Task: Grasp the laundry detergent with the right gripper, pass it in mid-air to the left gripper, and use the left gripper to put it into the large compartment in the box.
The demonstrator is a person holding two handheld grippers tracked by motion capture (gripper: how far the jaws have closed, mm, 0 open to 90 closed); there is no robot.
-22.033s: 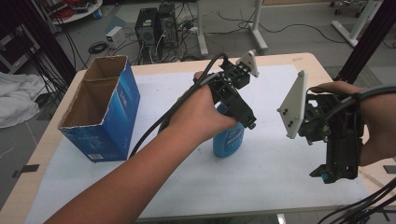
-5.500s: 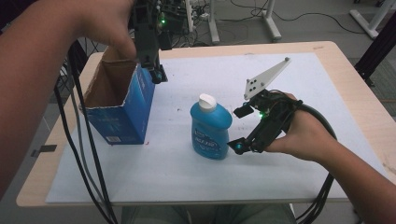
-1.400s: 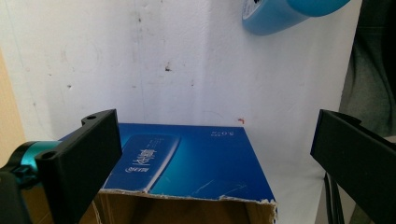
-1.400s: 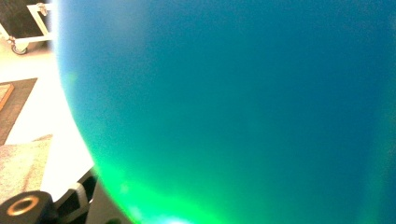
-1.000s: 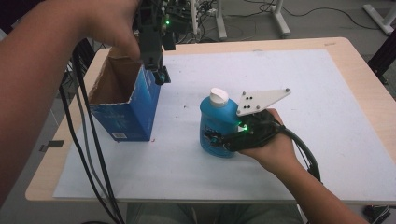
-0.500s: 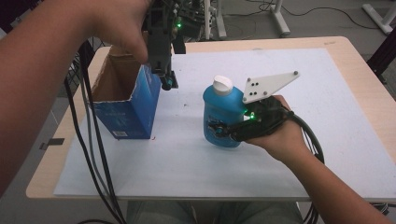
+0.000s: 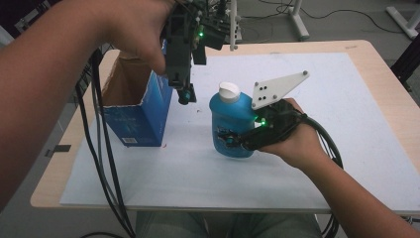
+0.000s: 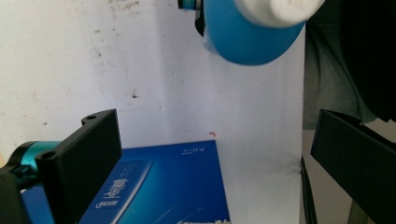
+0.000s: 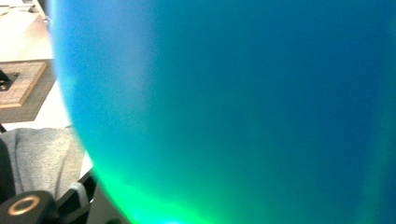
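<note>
A blue bottle [image 7: 233, 124] with a white cap [image 7: 229, 90] stands upright near the middle of the white table cover. My right gripper [image 7: 229, 141] comes in from the right and is shut on the bottle's lower body; in the right gripper view the blue bottle [image 9: 233, 102] is pressed up against the camera. My left gripper [image 7: 185, 94] hangs pointing down between the open blue cardboard box [image 7: 136, 114] and the bottle. Its jaws stand wide apart with nothing between them. In the left gripper view the left gripper [image 8: 215, 163] looks down past the box [image 8: 163, 186] and the bottle [image 8: 247, 37].
The white sheet [image 7: 346, 109] covers a wooden table [image 7: 391, 64]. Black cables [image 7: 101, 148] hang from my left hand over the table's left edge. A grey three-cornered plate [image 7: 277, 88] sticks up from the right gripper. Stands and gear sit on the floor beyond the far edge.
My left gripper has drifted right, from over the box's right wall toward the bottle. The right gripper keeps its hold on the bottle in nearly the same place.
</note>
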